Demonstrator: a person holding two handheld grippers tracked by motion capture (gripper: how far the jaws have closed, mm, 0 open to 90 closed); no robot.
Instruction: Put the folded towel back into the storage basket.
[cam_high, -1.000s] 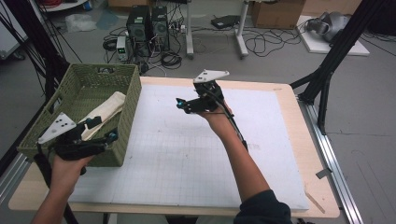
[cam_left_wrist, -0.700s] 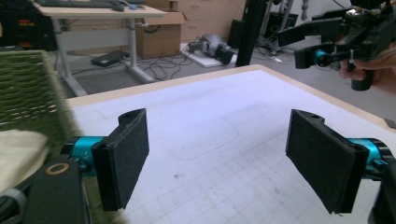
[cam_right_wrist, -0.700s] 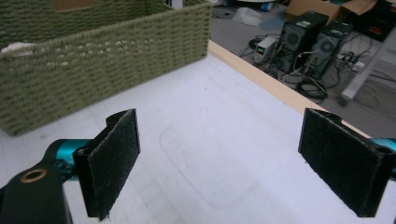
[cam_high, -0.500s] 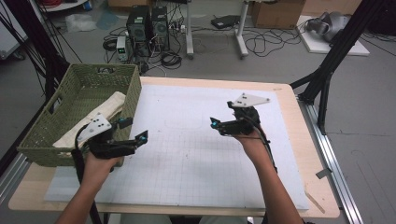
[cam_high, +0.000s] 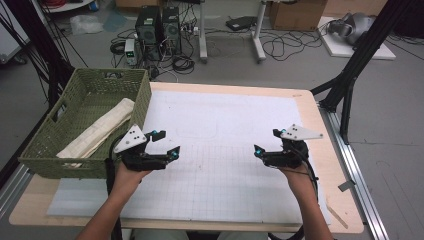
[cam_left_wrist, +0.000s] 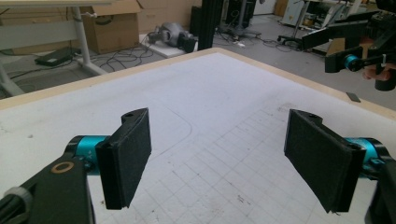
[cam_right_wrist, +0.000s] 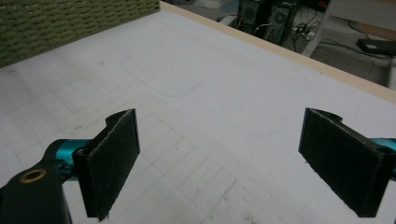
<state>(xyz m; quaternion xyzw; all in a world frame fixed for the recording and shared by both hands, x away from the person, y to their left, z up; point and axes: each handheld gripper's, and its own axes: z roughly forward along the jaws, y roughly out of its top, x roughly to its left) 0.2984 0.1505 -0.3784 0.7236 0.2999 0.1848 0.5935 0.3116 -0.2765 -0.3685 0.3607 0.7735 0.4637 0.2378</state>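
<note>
**Both grippers empty above the mat, rolled cloth lying in the basket**

The left gripper (cam_high: 161, 145) hovers over the white gridded mat (cam_high: 220, 175) near the left edge of the table (cam_high: 307, 100), just beside the green woven plastic basket (cam_high: 60, 150). Its fingers (cam_left_wrist: 126, 156) stand wide apart in the left gripper view, with nothing between them but the mat. The right gripper (cam_high: 266, 142) hangs over the right part of the mat, well apart from the basket. Its fingers (cam_right_wrist: 112, 161) are also spread wide and hold nothing.

The cream-coloured rolled cloth (cam_high: 100, 131) lies inside the basket, along its right wall, with one end towards the far side. It is the thing nearest to the left gripper, so I judge that the work concerns this cloth and the basket.

What could go wrong from here, in my judgement:

- The left gripper is close to the near right corner of the basket. A careless move to the left could push the basket wall and shift the basket towards the left edge of the table, where it already stands near the border.
- If the cloth is taken at one end only, the roll may open and hang down, because soft fabric does not keep its shape.
- The trailing cable of the left gripper could catch on the basket rim when the hand reaches in.
</note>
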